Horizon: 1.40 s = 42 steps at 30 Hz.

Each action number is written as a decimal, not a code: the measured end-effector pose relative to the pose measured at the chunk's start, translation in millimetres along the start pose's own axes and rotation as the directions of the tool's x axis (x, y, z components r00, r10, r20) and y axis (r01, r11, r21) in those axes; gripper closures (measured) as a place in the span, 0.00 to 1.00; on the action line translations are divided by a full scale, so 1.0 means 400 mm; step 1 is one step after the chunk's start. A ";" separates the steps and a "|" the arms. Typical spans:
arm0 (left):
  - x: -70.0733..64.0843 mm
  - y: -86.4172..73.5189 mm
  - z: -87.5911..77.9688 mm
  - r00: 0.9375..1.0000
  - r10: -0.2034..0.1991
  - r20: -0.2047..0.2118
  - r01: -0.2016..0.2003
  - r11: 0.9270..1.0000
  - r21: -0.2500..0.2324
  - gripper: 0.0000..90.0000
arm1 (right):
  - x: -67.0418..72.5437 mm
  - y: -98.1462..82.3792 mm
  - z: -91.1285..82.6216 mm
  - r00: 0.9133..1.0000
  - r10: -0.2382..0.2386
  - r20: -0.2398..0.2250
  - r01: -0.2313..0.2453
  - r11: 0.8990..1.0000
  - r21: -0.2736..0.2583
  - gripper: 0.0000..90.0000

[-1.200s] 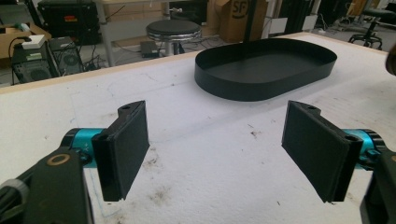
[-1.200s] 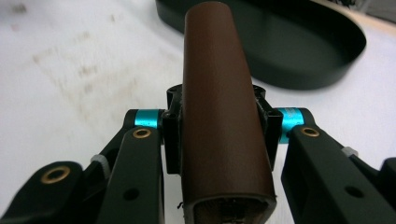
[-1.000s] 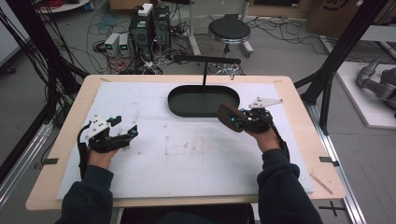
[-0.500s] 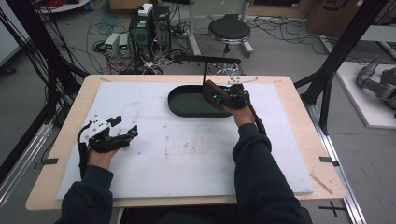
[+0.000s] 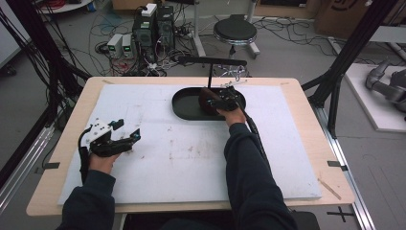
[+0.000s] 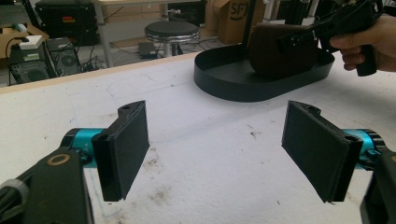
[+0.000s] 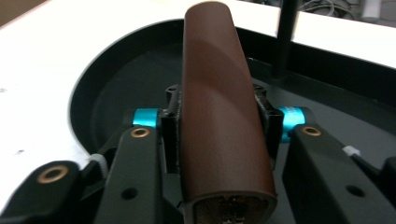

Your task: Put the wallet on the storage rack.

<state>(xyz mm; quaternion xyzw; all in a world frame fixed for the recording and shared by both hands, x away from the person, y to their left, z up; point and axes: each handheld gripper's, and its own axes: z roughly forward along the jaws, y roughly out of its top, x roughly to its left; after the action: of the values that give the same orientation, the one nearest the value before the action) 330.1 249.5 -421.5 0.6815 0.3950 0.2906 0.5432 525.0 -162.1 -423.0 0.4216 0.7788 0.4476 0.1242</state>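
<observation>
A smooth, dark brown leather case (image 7: 223,116), long and rounded with an open end facing the camera, is sitting between the pads of the right gripper (image 5: 221,101), whose jaws have just been opening but are still hugging its sides. It is hanging over the black oval tray (image 5: 184,108) near the table's far edge. The left gripper (image 5: 125,138) is resting near the table's left edge, jaws spread wide and holding nothing.
</observation>
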 end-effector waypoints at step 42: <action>-0.005 0.014 0.014 0.999 -0.013 0.031 0.013 1.000 -0.023 0.21 | -0.001 -0.277 -0.504 0.963 -0.145 0.226 0.169 0.982 -0.089 0.23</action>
<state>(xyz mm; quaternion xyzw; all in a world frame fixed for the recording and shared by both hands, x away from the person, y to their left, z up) 334.9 244.4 -417.4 0.6769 0.3877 0.2813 0.5588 349.6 -308.7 -397.4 0.3976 0.7663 0.4285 0.2665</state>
